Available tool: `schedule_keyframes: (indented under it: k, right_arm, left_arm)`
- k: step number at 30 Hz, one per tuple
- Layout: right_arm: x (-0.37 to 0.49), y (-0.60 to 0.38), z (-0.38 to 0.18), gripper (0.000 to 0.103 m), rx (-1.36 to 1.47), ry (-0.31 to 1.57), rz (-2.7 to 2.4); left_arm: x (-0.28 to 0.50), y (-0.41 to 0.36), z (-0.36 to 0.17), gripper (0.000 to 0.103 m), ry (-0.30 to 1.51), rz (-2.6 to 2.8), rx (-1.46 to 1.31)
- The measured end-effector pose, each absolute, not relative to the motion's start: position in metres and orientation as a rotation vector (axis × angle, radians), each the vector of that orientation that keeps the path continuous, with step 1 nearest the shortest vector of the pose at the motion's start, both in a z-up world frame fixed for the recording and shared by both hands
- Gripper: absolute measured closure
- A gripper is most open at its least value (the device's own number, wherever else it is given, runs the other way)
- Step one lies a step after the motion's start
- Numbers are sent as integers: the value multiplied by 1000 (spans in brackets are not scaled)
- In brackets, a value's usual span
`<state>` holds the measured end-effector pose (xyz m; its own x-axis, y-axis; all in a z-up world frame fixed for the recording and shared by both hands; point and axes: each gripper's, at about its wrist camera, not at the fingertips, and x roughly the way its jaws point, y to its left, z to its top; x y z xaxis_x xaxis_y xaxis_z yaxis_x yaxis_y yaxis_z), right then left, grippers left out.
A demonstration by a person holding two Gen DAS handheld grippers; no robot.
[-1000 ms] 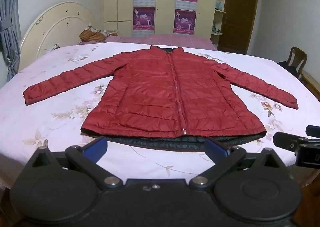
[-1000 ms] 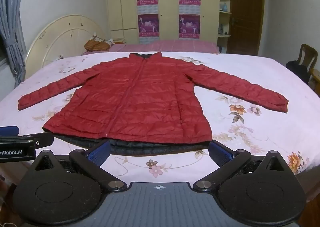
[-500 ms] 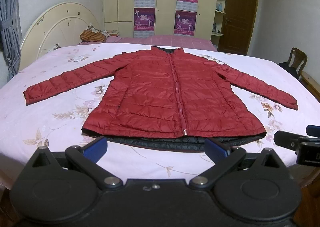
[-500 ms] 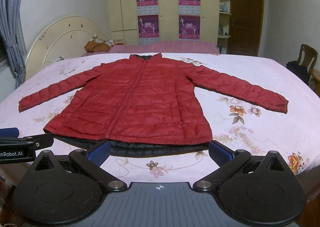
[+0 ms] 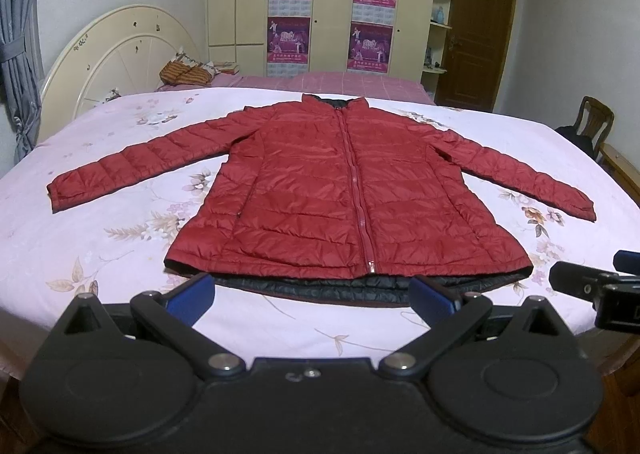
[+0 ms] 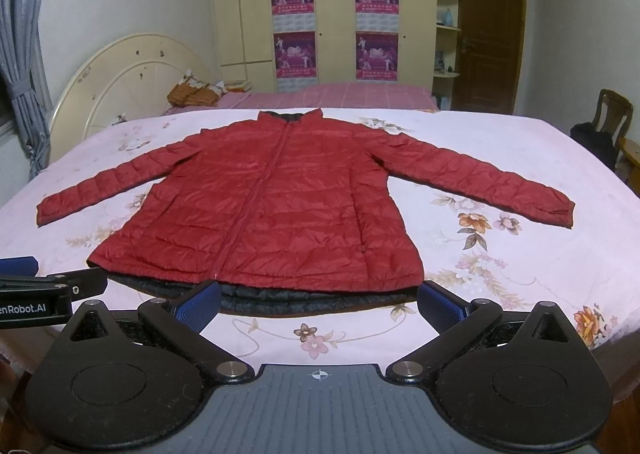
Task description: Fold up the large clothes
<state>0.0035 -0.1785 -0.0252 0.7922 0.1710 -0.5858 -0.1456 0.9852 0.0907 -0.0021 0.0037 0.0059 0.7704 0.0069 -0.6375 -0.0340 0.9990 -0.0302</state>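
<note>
A red quilted jacket (image 5: 344,190) lies flat and zipped on the bed, front up, sleeves spread out, black lining showing at the hem; it also shows in the right wrist view (image 6: 272,210). My left gripper (image 5: 312,300) is open and empty, hovering at the bed's near edge just short of the hem. My right gripper (image 6: 320,304) is open and empty, also just short of the hem. Each gripper shows at the edge of the other's view.
The bed has a pink floral sheet (image 5: 100,238) and a cream headboard (image 5: 120,50) at the left. A second bed with a bag (image 5: 188,72) stands behind. A wooden chair (image 5: 596,126) and door stand at the right.
Both grippers have risen and drifted slightly, so the jacket sits a little lower in view. Jaws stay open. The jacket has not moved.
</note>
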Motion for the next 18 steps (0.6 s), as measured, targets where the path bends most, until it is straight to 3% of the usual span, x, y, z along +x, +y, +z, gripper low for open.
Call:
schedule_keyframes:
  k: [18]
  right_arm:
    - [5, -179, -24, 0, 42, 632, 171]
  left_arm:
    - [-1, 5, 7, 0, 690, 25, -43]
